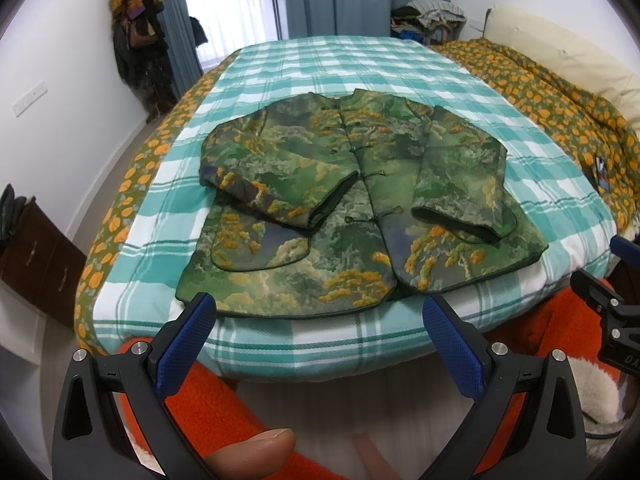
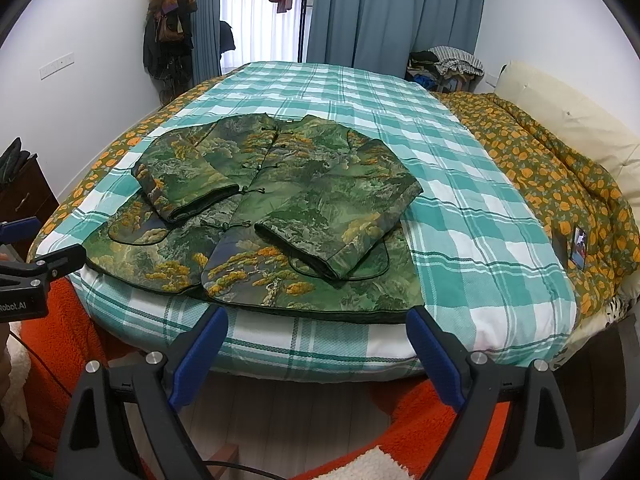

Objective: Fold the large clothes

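A green jacket (image 1: 352, 200) with orange and yellow landscape print lies face up on the checked bedspread (image 1: 360, 64), hem toward me, both sleeves folded inward over its front. In the right wrist view the same jacket (image 2: 280, 208) lies left of centre on the bedspread (image 2: 460, 200). My left gripper (image 1: 320, 312) hangs open just before the hem at the bed's near edge, holding nothing. My right gripper (image 2: 318, 322) is open too, just short of the hem's right part. The right gripper's body (image 1: 600, 304) shows at the left view's right edge.
An orange-flowered quilt (image 2: 560, 184) and a cream pillow (image 2: 560, 112) lie along the bed's right side, with a small photo card (image 2: 579, 249) on the quilt. A dark dresser (image 1: 36, 248) stands at left. Orange fleece (image 2: 432, 412) is below the grippers. Curtains (image 2: 392, 12) hang behind.
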Available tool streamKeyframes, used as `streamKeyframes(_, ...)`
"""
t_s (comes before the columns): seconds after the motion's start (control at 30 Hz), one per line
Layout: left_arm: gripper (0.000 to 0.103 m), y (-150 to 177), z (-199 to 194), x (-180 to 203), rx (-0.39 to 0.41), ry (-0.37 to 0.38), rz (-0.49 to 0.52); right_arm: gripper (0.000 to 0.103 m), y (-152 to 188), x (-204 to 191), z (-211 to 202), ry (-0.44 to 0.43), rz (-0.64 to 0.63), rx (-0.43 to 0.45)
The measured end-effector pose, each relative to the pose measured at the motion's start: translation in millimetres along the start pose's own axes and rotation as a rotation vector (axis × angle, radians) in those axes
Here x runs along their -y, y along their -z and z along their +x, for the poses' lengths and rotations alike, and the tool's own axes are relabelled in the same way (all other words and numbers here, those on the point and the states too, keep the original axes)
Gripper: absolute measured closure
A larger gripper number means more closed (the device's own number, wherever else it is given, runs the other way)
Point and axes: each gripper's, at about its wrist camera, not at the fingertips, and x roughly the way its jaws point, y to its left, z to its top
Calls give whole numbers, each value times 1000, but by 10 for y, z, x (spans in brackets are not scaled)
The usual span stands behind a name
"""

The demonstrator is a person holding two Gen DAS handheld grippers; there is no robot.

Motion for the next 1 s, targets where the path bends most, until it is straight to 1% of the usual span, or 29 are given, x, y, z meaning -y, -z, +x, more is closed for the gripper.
streamKeyframes(0.23, 0, -15, -15, -6, 1, -7, 4, 11, 10, -3, 1, 1, -3, 1)
streamKeyframes(0.4, 0, -21, -28, -25, 7, 16, -3, 11, 6, -4, 3, 10, -11, 3)
streamKeyframes(0.53, 0, -45, -129, -53, 66, 47, -26, 11, -13, -11, -19, 30, -32, 13)
streamKeyframes(0.67, 0, -62, -198, -71, 129, 33, -29, 11, -20, -1, -28, 51, -53, 32)
streamKeyframes(0.8, 0, -75, -214, -127, 158, 10, -28, 11, -28, 16, -51, 76, -72, 56)
streamKeyframes(0.83, 0, -74, -222, -126, 171, -16, -11, 11, -33, 6, -58, 84, -78, 60)
streamKeyframes(0.87, 0, -76, -221, -104, 183, -75, 18, 11, -35, 8, -57, 92, -82, 64)
streamKeyframes(0.93, 0, -72, -219, -63, 193, -134, 65, 11, -34, 13, -57, 102, -91, 67)
streamKeyframes(1.0, 0, -66, -223, -78, 190, -117, 66, 11, -29, 18, -47, 109, -97, 67)
